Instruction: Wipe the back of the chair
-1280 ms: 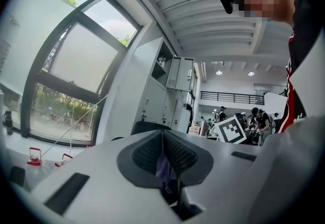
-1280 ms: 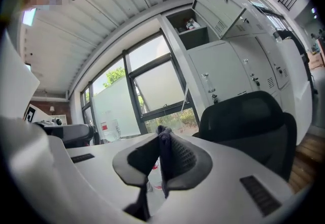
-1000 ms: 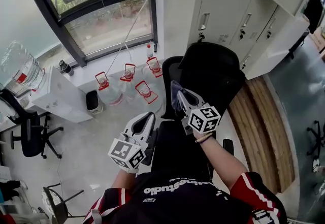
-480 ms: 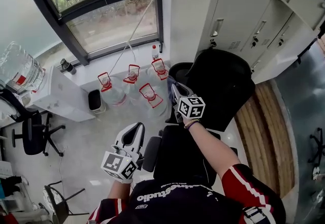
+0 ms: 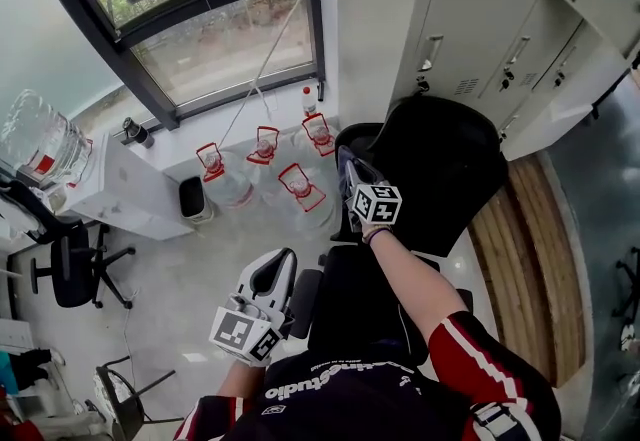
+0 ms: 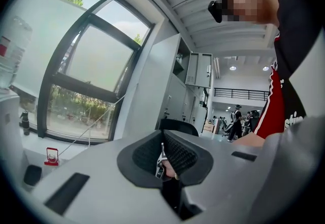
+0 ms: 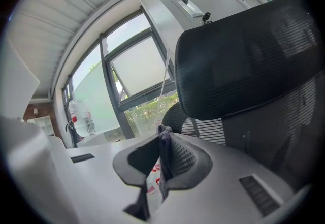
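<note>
A black office chair (image 5: 440, 164) stands below me, its mesh back and headrest (image 7: 244, 60) facing the window. My right gripper (image 5: 347, 161) is held at the left edge of the chair's back, shut on a dark grey cloth (image 7: 164, 141) that sticks up between its pads. Whether the cloth touches the mesh cannot be told. My left gripper (image 5: 282, 259) hangs lower, beside the chair's left armrest (image 5: 301, 301), with its jaws together and holding nothing. In the left gripper view the chair's top (image 6: 177, 126) shows beyond the jaws.
Several water bottles with red handles (image 5: 268, 169) stand on the floor under the window. White lockers (image 5: 480, 29) rise behind the chair, and a wooden platform (image 5: 520, 249) lies to its right. A white cabinet (image 5: 120, 194) and another black chair (image 5: 75, 264) are at left.
My right gripper has carried the cloth up and forward to the left edge of the chair's back. The left gripper has dropped lower, toward my body.
</note>
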